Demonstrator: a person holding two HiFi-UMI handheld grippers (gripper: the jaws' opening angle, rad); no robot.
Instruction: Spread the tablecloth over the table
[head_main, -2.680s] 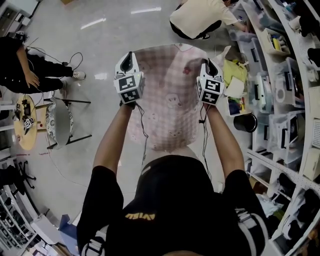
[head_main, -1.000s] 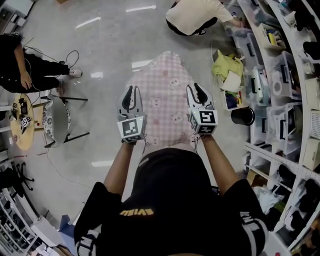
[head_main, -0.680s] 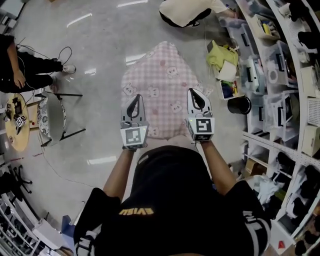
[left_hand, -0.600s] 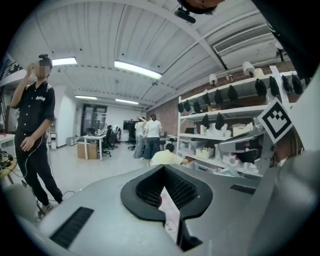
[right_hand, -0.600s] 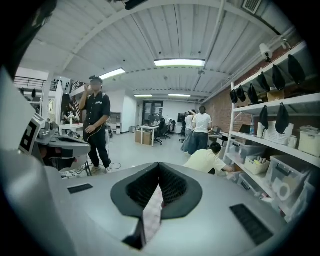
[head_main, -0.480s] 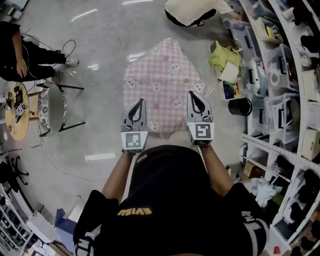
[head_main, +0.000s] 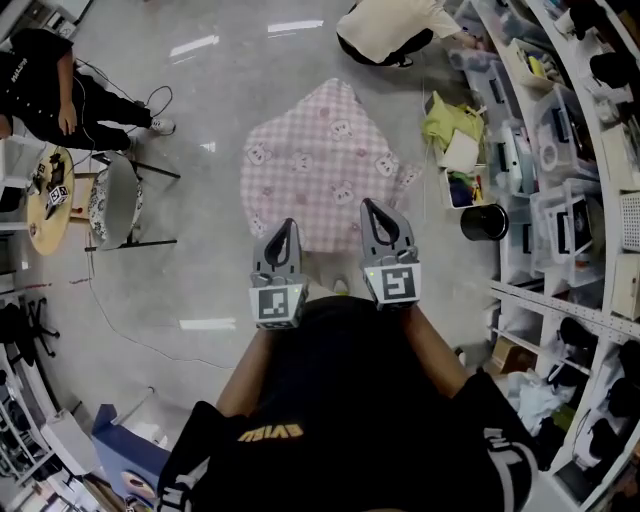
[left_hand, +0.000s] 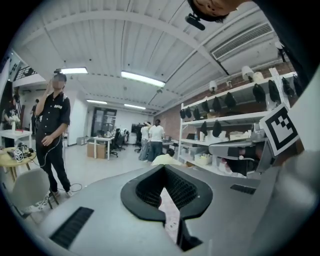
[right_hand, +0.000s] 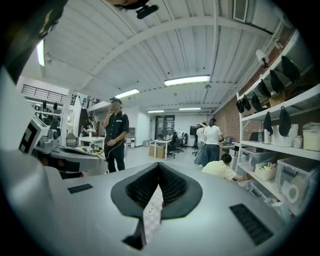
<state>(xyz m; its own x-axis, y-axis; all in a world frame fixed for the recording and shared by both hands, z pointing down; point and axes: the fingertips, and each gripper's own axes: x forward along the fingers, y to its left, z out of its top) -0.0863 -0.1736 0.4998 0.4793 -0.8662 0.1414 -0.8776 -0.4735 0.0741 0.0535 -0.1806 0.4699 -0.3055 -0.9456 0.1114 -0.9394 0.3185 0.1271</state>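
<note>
Head view, left tongs (head_main: 288, 226), right tongs (head_main: 369, 206) closed, level, parallel

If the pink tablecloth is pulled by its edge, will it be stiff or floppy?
Probably floppy: the tablecloth sags at its corners and pinches thin in the left gripper and right gripper. Likely light, since two pinches hold its edge.

Yellow "EVISU" print, inverted, on black shirt (head_main: 345, 385)

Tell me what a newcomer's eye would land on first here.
The pink checked tablecloth, draped mid-floor, stands out first. The left gripper and right gripper are shut on its near edge. Beyond it a person in pale yellow crouches by the shelves.
</note>
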